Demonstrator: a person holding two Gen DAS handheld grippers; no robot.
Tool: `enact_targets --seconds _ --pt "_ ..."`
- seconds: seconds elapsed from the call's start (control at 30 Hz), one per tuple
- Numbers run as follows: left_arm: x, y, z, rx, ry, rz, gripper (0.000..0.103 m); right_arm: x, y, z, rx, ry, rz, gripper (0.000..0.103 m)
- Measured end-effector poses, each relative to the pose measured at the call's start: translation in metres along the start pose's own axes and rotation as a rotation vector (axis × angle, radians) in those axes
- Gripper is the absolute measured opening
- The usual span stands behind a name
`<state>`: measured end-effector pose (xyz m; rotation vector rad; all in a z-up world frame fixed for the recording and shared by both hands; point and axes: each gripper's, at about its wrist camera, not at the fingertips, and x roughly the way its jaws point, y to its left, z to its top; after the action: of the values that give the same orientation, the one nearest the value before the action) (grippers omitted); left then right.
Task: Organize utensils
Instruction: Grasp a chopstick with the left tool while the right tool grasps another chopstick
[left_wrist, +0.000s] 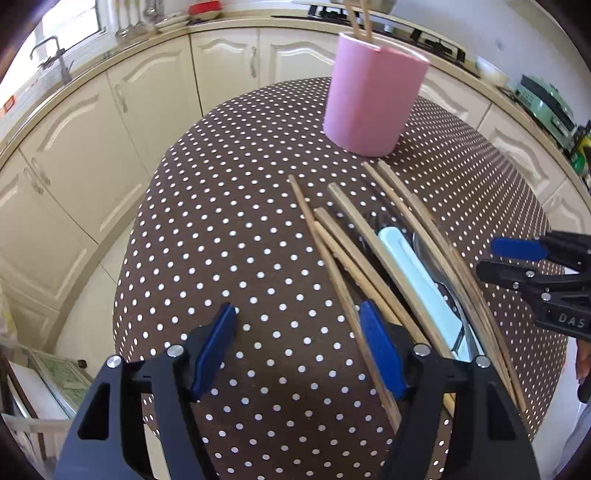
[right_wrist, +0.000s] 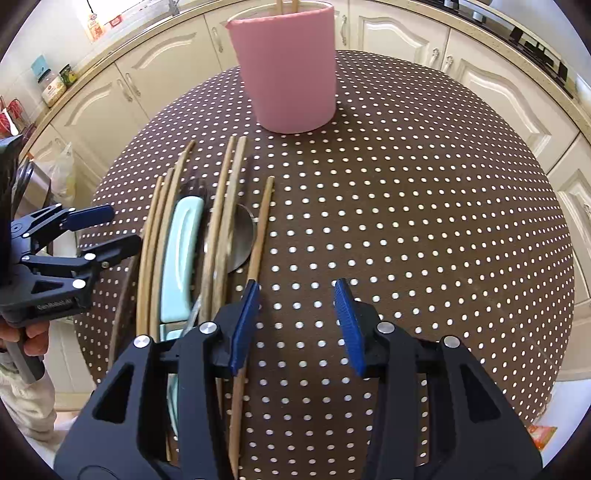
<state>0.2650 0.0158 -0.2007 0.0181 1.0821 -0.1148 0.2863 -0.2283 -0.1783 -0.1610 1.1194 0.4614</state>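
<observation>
My left gripper (left_wrist: 299, 343) has its fingers spread, nothing clamped between them; the right-hand blue pad (left_wrist: 380, 350) sits over the nearest wooden chopstick (left_wrist: 332, 273), whether touching I cannot tell. My right gripper (right_wrist: 295, 325) is also released, its fingers parted over bare cloth, the left pad (right_wrist: 243, 325) just above a lone chopstick (right_wrist: 258, 236) that runs under it.

Between the two grippers lies the utensil pile on the table (left_wrist: 221, 229): slim, square-ended bamboo chopsticks, a pale mint, glossy handle (right_wrist: 181, 254), and a dull steel spoon bowl (right_wrist: 242, 240) half buried under the sticks. The sticks cross over the handle and spoon, so those are blocked from above.

Beyond the pile stands the pink cylindrical holder (right_wrist: 288, 70), matte, with two chopsticks (left_wrist: 362, 18) already upright in it.

The right wrist view alone shows my hand (right_wrist: 26, 336) gripping the left tool; the left wrist view alone shows a faucet (left_wrist: 51, 55). The cloth is brown with white dots; cream panelled cabinets (left_wrist: 110, 92) ring the table.
</observation>
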Motion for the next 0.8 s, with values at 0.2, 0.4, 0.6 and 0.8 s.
enact_targets --seconds 0.2,0.4,0.6,0.8 --pt "0.007 -0.013 0.01 0.076 0.01 0.039 0.052 -0.004 0.015 0.002 -0.027 0.017 0.012 0.044" --pt "0.007 -0.015 0.021 0.063 0.039 0.022 0.021 0.015 0.028 0.008 -0.066 0.095 -0.031 0.044" --pt "0.011 -0.004 0.025 0.015 0.046 -0.018 0.006 0.02 0.04 0.017 -0.112 0.139 -0.075 0.03" --pt "0.002 0.017 0.014 -0.092 0.004 -0.074 0.006 0.014 0.026 0.019 -0.046 0.112 -0.023 0.006"
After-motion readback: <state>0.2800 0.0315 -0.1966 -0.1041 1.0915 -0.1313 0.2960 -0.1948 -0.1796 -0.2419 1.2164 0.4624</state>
